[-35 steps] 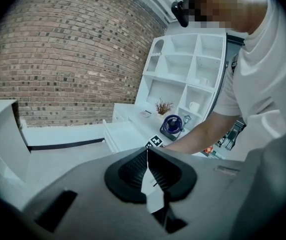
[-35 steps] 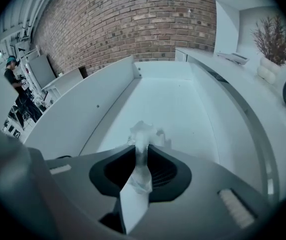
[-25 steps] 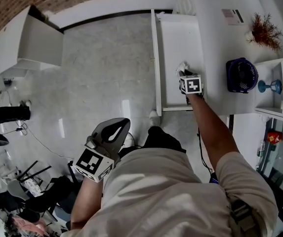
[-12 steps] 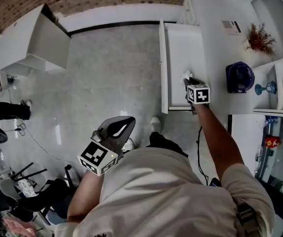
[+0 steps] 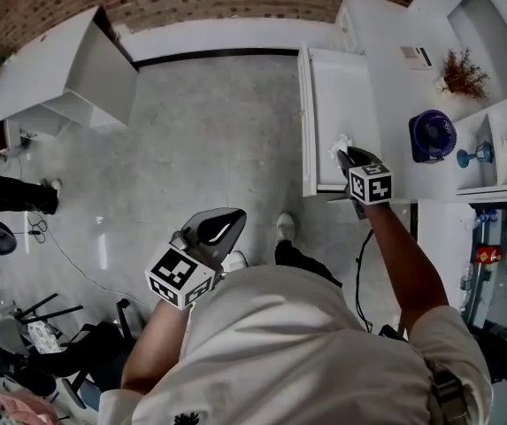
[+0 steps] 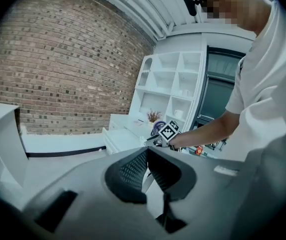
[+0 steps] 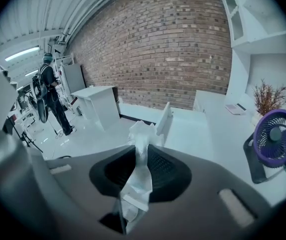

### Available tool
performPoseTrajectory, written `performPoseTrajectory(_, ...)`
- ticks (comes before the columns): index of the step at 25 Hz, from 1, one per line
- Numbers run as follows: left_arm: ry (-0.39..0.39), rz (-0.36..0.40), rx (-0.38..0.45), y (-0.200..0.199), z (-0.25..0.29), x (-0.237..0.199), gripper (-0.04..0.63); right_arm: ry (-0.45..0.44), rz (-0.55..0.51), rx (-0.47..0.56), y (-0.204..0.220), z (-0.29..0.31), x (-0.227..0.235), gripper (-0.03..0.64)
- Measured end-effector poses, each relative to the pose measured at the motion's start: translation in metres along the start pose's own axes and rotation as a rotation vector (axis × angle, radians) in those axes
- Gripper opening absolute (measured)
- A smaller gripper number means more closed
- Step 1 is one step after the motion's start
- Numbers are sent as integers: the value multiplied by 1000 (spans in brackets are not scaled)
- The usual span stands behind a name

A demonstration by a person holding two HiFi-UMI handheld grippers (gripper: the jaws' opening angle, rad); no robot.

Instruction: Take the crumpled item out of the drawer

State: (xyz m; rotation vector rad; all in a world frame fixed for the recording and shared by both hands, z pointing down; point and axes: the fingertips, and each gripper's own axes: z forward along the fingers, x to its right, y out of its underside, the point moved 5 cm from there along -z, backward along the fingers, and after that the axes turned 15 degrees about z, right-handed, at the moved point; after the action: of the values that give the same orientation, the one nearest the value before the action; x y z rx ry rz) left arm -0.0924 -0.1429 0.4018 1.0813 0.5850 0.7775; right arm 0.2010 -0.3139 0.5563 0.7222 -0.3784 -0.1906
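My right gripper (image 5: 349,157) hangs over the near end of the open white drawer (image 5: 337,96), shut on a crumpled white paper item (image 5: 339,142). In the right gripper view the crumpled item (image 7: 138,184) runs up between the dark pads and sticks out past the right gripper (image 7: 142,151), with the drawer (image 7: 182,126) below and beyond it. My left gripper (image 5: 215,227) is held low over the floor beside the person's body, shut, with nothing in it. In the left gripper view the left gripper (image 6: 146,156) has its pads together.
A purple fan (image 5: 432,135), a dried plant (image 5: 464,75) and a blue goblet (image 5: 476,156) stand on the white unit right of the drawer. A white desk (image 5: 67,69) is at the far left. Chairs and cables crowd the lower left. A person (image 7: 50,91) stands far off.
My right gripper has lifted out of the drawer with the crumpled item and come toward the drawer's near end. My left gripper has drifted slightly right and up.
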Motion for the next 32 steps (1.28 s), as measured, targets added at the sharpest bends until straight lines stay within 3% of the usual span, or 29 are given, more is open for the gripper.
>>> performPoseTrajectory(20,53,11,15,59,-117,30,6,-111,-54,106,56,-122,-178,86)
performPoseTrajectory(32,72,5,8,83,-145,52,6,-166,-74,143,85,-169,-230,86)
